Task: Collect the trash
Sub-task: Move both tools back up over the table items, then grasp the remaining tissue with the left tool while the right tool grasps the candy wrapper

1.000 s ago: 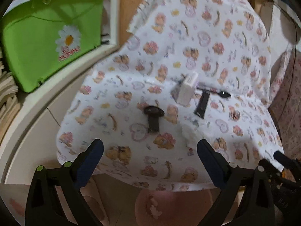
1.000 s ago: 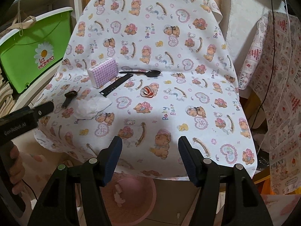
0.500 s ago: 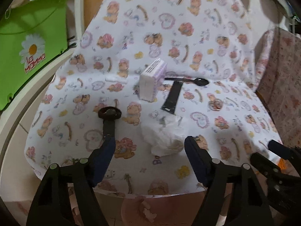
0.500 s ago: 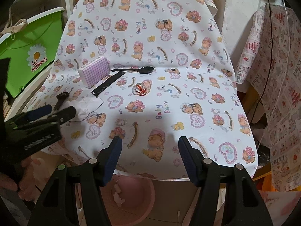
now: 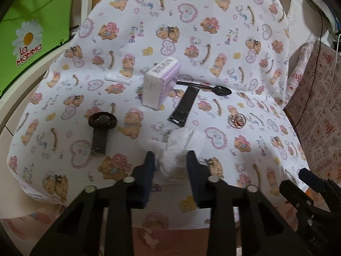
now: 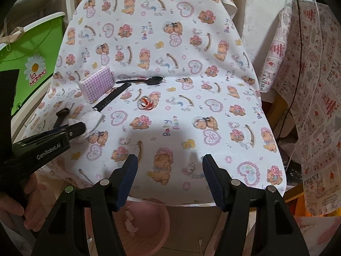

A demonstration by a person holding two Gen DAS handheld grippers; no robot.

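Observation:
A crumpled white tissue [image 5: 181, 143] [image 6: 93, 117] lies near the front left of the bear-print tablecloth [image 5: 191, 32]. My left gripper [image 5: 170, 160] [image 6: 78, 129] is closing around it, and the blue pads squeeze its near part from both sides. My right gripper [image 6: 169, 170] hangs open over the cloth's front edge with nothing between its fingers; it also shows in the left wrist view, low on the right [image 5: 309, 183]. A pink basin [image 6: 155, 219] with a few small scraps in it stands on the floor below that edge.
On the cloth lie a purple-checked box [image 5: 162, 83], a black spoon [image 5: 221, 90], a black strip [image 5: 185, 106], a black round-headed piece [image 5: 102, 128], a white tube [image 5: 118, 79] and a red-white ring [image 5: 237, 120]. A green tub [image 5: 25, 32] stands left; patterned cloth [image 6: 309, 106] hangs right.
The left gripper has moved forward and down to the tissue, and its jaws have come from wide apart to tight around it. The right gripper has stayed put.

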